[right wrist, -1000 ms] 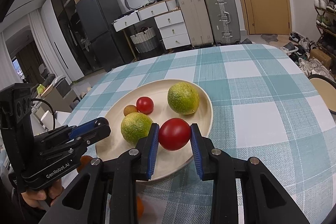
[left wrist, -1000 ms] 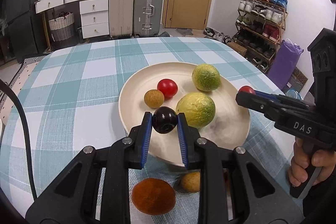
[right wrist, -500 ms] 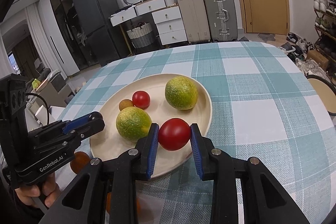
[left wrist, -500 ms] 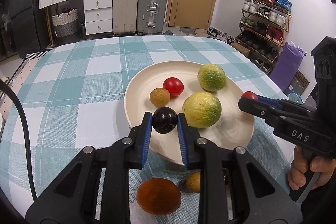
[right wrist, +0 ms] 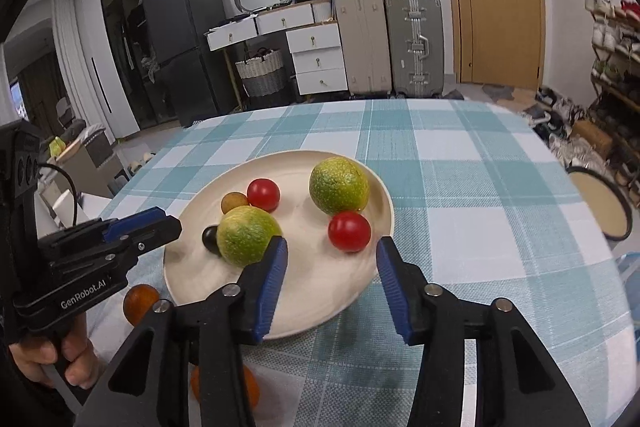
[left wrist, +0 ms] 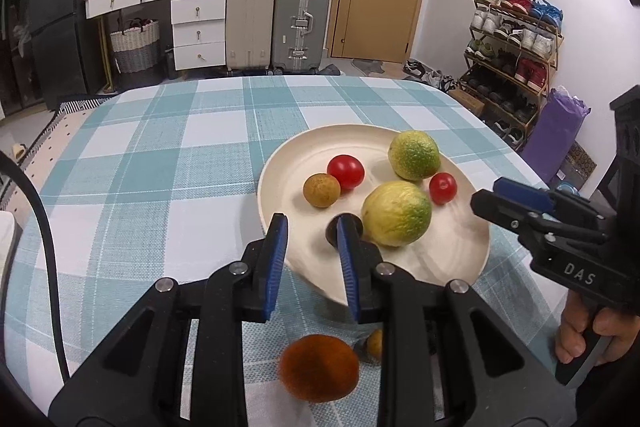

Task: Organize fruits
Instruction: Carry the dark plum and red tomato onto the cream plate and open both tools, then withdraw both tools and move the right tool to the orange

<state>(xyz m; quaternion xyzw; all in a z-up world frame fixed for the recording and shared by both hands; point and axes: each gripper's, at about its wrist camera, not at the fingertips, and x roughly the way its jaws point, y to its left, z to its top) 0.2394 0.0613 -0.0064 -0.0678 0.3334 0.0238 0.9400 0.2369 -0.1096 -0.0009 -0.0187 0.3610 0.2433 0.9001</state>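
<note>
Left gripper (left wrist: 312,227): black fingers with blue pads, pointing down at the near rim of the plate; jaws parting, nothing between the pads.
Right gripper (right wrist: 331,251): same make, jaws opening and wider than the left's; gap bare, one tomato just beyond the tips.
Teal-and-white checked tablecloth (left wrist: 160,167): covers the table; its near edge is cut off by the grippers.
Round cream plate (left wrist: 440,251): flat on the cloth, near rim blurred and partly behind the left gripper's fingers.
Near yellow-green citrus (left wrist: 396,213): on the plate, slightly oval, long axis running left to right.
Far green citrus (left wrist: 414,155): at the plate's back, near round.
Brown-orange oval fruit (left wrist: 319,367): on the cloth in front of the plate, long axis left to right, blurred.
Larger red tomato (left wrist: 346,171): on the plate, touching the tan round fruit (left wrist: 321,190).
Smaller red tomato (left wrist: 443,187): on the plate between the two citrus.
Dark round fruit (left wrist: 346,225): on the plate against the near citrus, half hidden by a blue pad.
Small yellowish fruit (left wrist: 375,343): on the cloth, mostly hidden behind a finger.
</note>
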